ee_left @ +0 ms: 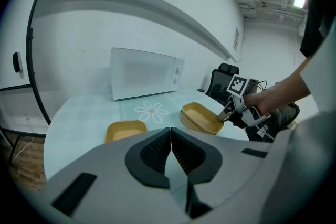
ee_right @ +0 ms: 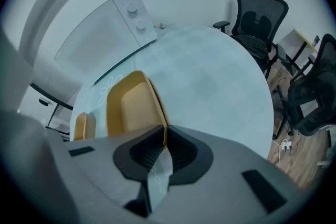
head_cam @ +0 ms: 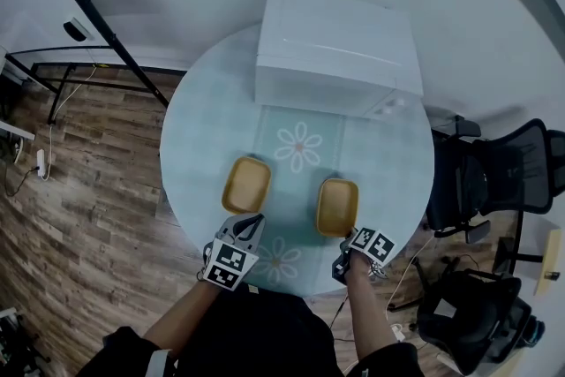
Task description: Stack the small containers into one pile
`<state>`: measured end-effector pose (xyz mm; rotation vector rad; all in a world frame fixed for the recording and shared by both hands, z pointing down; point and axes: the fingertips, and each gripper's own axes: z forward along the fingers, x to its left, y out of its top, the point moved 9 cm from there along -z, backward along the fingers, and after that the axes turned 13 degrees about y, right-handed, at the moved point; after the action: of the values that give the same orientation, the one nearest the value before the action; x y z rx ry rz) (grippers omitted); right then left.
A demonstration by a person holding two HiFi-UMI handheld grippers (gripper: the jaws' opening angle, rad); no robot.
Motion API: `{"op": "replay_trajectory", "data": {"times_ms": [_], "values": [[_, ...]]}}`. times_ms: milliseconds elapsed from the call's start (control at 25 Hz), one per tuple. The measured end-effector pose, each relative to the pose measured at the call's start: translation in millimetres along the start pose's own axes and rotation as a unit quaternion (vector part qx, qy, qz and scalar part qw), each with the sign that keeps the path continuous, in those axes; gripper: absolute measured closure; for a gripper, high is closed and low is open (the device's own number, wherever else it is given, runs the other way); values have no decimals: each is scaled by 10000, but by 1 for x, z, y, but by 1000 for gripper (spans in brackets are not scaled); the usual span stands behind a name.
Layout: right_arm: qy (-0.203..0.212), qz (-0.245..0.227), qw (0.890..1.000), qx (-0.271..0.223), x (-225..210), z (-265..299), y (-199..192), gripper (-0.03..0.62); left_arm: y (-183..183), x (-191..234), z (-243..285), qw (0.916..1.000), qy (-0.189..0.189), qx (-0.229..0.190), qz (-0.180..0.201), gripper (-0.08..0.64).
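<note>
Two small yellow containers sit on the round pale table [head_cam: 194, 137]. The left container [head_cam: 246, 184] [ee_left: 125, 129] lies flat just ahead of my left gripper [head_cam: 251, 222] [ee_left: 170, 131], which is shut with nothing between its fingers. My right gripper [head_cam: 346, 236] [ee_right: 164, 128] is shut on the near rim of the right container [head_cam: 337, 206] [ee_right: 131, 105]. In the left gripper view the right container [ee_left: 202, 117] is tilted, with its gripped side raised by the right gripper [ee_left: 227, 115]. The left container [ee_right: 81, 126] shows at the far left of the right gripper view.
A white microwave [head_cam: 335, 53] [ee_left: 144, 78] stands at the back of the table. A mat with daisy prints [head_cam: 298, 146] runs down the middle, between the containers. Black office chairs [head_cam: 485, 181] stand off the table's right side. Wooden floor lies to the left.
</note>
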<state>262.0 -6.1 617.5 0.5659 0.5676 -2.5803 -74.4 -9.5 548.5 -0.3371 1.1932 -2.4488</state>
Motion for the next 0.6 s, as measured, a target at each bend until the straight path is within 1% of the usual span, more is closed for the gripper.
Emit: {"op": "replay_trajectory", "data": {"times_ms": [360,600], "values": [[324,244,9991,-82,-3,1,0,554,-2,0,3,10000,-36,51,13,545],[369,373,9983,-238,-3,-6,-1,554,-5,-2,4,9999,-81,96,52,546]]}}
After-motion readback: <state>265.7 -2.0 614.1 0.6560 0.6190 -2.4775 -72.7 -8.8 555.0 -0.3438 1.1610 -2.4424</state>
